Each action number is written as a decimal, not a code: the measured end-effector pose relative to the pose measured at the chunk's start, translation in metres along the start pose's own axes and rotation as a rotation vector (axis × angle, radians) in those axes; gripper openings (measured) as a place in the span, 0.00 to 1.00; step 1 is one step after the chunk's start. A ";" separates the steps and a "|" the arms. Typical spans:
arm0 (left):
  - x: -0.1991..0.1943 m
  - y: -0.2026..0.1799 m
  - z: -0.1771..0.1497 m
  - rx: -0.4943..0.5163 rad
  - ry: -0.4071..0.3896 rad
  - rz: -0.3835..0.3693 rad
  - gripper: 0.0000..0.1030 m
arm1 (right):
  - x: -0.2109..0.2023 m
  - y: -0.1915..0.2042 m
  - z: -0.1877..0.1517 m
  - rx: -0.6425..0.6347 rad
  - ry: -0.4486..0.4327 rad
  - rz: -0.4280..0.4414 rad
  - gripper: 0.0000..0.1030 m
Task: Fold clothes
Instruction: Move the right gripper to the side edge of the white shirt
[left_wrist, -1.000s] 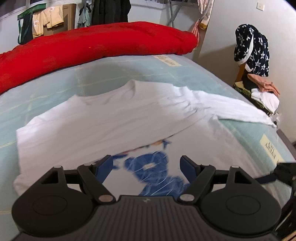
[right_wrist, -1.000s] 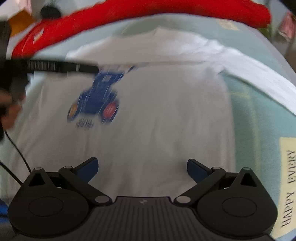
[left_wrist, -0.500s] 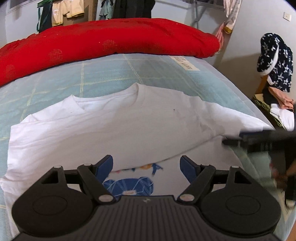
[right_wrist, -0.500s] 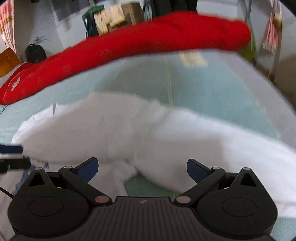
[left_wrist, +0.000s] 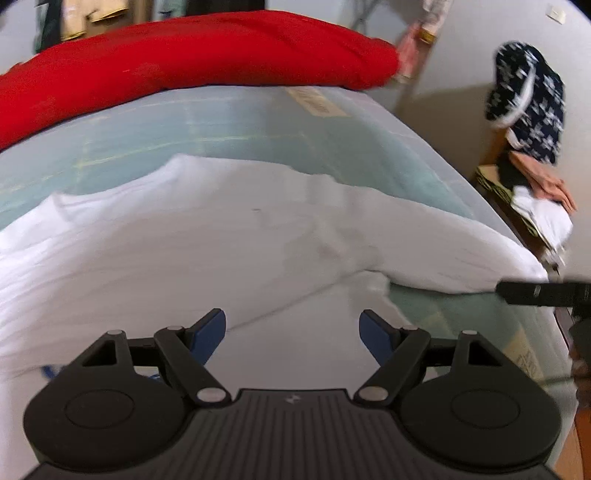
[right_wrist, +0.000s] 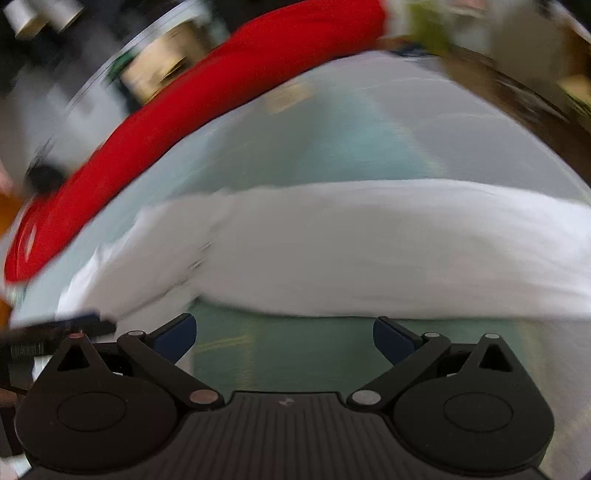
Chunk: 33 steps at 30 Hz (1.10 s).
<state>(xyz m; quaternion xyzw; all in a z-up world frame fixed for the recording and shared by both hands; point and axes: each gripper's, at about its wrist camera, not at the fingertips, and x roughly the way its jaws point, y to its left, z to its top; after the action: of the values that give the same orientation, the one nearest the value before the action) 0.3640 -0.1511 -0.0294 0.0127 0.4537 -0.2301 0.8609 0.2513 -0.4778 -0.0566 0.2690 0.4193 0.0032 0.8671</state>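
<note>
A white T-shirt (left_wrist: 207, 251) lies spread on the pale green bed sheet (left_wrist: 258, 125), its upper half folded down over the lower. One sleeve (right_wrist: 388, 251) stretches out to the right. My left gripper (left_wrist: 291, 328) hovers open over the fold line with nothing between its blue pads. My right gripper (right_wrist: 284, 334) stands open just short of the sleeve's near edge, above bare sheet. In the left wrist view a finger of the right gripper (left_wrist: 539, 293) reaches in from the right edge, next to the sleeve's end.
A long red quilt roll (left_wrist: 184, 62) lies across the far side of the bed. Beyond the bed's right edge a chair holds a dark patterned garment (left_wrist: 528, 96) and a pile of folded clothes (left_wrist: 543, 210). The right wrist view is motion-blurred.
Both grippers have slid rightward across the shirt. The blue print has dropped out of the left view almost entirely. The right view has rolled and now faces the outstretched sleeve.
</note>
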 end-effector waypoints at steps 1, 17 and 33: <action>0.003 -0.005 0.001 0.016 0.005 -0.004 0.77 | -0.006 -0.012 0.000 0.058 -0.016 -0.006 1.00; 0.030 -0.030 0.003 0.063 0.059 -0.030 0.77 | -0.037 -0.174 -0.056 1.063 -0.433 0.128 1.00; 0.035 -0.033 0.002 0.072 0.061 -0.013 0.78 | -0.016 -0.190 -0.043 0.984 -0.597 0.096 1.00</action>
<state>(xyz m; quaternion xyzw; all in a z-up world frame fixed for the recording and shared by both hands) 0.3685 -0.1946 -0.0499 0.0480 0.4711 -0.2514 0.8441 0.1677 -0.6240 -0.1558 0.6485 0.0959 -0.2290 0.7196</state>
